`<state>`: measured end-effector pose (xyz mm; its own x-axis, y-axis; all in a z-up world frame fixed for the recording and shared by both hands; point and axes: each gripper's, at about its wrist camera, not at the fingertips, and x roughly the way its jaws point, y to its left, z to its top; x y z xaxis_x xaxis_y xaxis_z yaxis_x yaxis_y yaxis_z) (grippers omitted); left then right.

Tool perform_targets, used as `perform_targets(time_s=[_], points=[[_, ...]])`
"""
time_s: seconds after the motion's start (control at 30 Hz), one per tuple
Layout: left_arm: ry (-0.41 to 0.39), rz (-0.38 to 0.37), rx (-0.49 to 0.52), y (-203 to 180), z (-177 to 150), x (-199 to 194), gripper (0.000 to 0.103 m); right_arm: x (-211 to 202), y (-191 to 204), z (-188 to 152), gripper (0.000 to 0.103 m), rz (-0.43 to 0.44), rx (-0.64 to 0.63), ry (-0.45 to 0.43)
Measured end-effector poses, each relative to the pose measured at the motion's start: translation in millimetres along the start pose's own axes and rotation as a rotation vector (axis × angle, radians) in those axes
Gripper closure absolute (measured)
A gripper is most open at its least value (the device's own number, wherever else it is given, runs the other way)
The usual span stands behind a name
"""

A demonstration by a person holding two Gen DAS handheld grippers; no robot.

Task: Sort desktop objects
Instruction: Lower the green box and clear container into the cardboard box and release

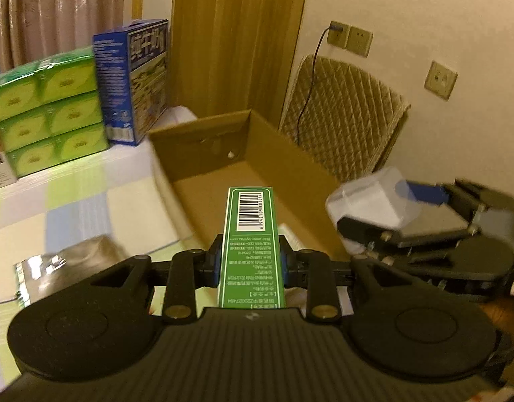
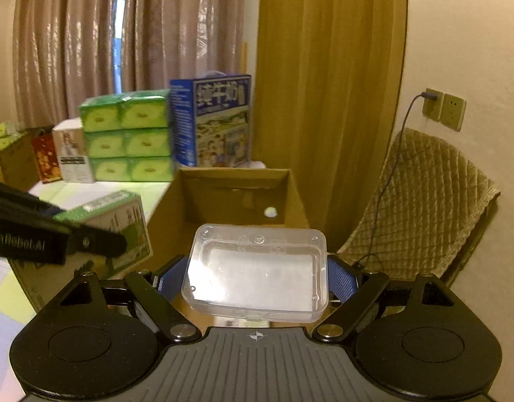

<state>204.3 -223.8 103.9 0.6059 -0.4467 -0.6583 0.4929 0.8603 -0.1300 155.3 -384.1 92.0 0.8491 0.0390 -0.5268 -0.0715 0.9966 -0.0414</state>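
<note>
Between left gripper (image 1: 251, 261) pads, green box (image 1: 251, 234)

At my twelve o'clock hangs a mustard curtain (image 2: 327, 77); at eleven, a shiny beige curtain (image 2: 72, 40) with a slit of blue daylight. The cream wall (image 2: 464, 33) at my two o'clock carries wall sockets (image 2: 443, 109), one with a cable plugged in. Below them a quilted tan cushion (image 2: 421, 201) leans against it.
</note>
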Motion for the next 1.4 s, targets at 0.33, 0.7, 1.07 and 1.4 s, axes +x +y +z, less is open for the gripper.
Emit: perform_targets(time_s=[0.33, 0.7, 1.07, 1.4], points=[[0.020, -0.006, -0.069, -0.1, 20.7, 67.7, 0.078, 54.7, -25.4, -8.9, 0.019, -0.011, -0.024, 0.065], [0.021, 0.000, -0.107, 16.7, 24.2, 99.3, 0.078, 74.9, -28.0, -12.5, 0.019, 0.004, -0.028, 0.093], [-0.016, 0.050, -0.127, 35.3, 13.7, 67.0, 0.078, 76.8, -20.1, -1.6, 0.011, 0.062, 0.035, 0.054], [-0.010, 0.102, -0.153, 54.6, -12.3, 27.5, 0.073, 40.2, -15.9, -2.3, 0.010, 0.064, 0.048, 0.043]])
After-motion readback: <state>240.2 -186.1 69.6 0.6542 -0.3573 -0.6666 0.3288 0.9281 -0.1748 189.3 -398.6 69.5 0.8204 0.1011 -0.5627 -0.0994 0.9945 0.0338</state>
